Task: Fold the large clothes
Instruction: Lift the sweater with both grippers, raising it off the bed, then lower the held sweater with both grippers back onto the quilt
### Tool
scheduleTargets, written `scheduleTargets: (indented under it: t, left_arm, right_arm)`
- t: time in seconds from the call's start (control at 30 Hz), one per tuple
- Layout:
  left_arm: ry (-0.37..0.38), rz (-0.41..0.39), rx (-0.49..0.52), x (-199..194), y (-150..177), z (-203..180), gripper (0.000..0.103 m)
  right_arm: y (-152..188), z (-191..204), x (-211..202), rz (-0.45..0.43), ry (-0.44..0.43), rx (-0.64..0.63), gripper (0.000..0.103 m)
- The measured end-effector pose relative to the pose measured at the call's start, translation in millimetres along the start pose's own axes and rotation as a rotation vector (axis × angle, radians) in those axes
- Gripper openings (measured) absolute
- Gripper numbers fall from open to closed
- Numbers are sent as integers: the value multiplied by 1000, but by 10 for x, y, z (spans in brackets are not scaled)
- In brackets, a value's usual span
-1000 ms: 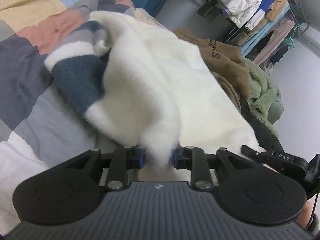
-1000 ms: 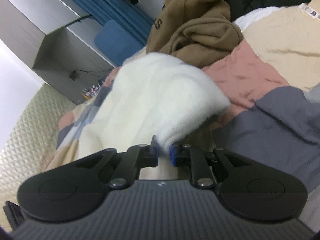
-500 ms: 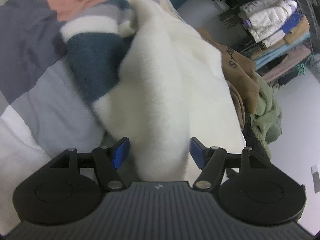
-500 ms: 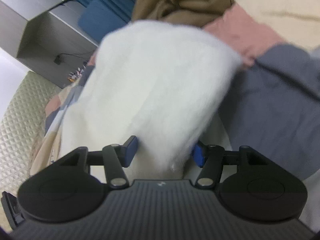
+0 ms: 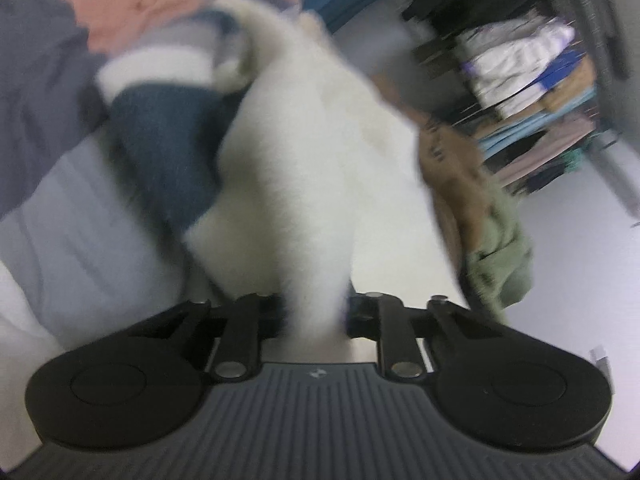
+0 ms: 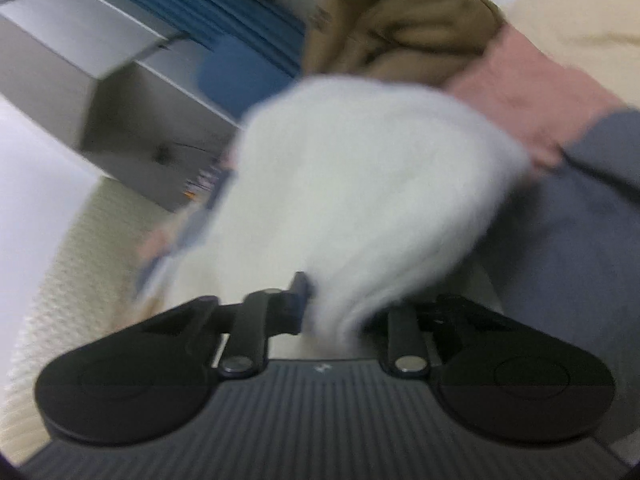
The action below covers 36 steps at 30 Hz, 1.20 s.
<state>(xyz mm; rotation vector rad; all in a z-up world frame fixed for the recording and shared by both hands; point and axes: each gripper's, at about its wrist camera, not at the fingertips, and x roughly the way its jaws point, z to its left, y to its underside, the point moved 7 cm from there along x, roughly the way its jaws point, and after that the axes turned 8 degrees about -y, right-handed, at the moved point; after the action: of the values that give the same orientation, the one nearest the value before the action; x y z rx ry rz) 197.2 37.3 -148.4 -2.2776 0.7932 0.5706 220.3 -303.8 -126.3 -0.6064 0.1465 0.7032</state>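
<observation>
Both claws have just been closing, and each now pinches the white fleece garment (image 5: pixel 316 168): the left claw (image 5: pixel 314 314) and the right claw (image 6: pixel 334 312) hold bunched edges. The garment stretches away from both across the patchwork bed (image 6: pixel 580 248), its navy-striped sleeve (image 5: pixel 160 148) toward the left. No containers show.

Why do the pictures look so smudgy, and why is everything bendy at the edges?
Left wrist view: motion smear blurs the white fleece and the clothes rack, while the left gripper stays sharper; the fisheye lens bends the edges. Right wrist view: the fleece and the grey cabinet are smeared, the right gripper less so, with dark rounded corners.
</observation>
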Motion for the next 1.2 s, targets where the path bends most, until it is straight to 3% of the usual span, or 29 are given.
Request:
scheduleTargets:
  t: [0.2,0.3,0.43,0.63,1.0,1.1,1.2]
  left_arm:
    - [201,-160,47,-587,-246,-297,18]
    - [283,-212,43,-895,-352,-435,18]
    - [368,-292,63,-1363,-417,-683,18]
    - [439,-388,137,-2097,-518,-1159,18]
    - [526,-563,349,-3611,-874,-2235,19]
    - [582,-608,443,-4122,-957,-2621,19]
    - [599,-634,516,-4555,-1086,-2990,19]
  right_arm:
    - [-223,595,-389,-93,-252,-135,16]
    - [-295,893,-587,-117,-326,-191,16]
    - [-362,1269,-851,-133,-371,-265,16]
    - [-534,1938,-1282,-164,-432,-379,16]
    - [-1054,3318,-2018,-259,-485,-644,16]
    - [-1174,3727,-2343,-310,-538,-695,16]
    - [-1358,4061,-2571,-370,-536,-735,16]
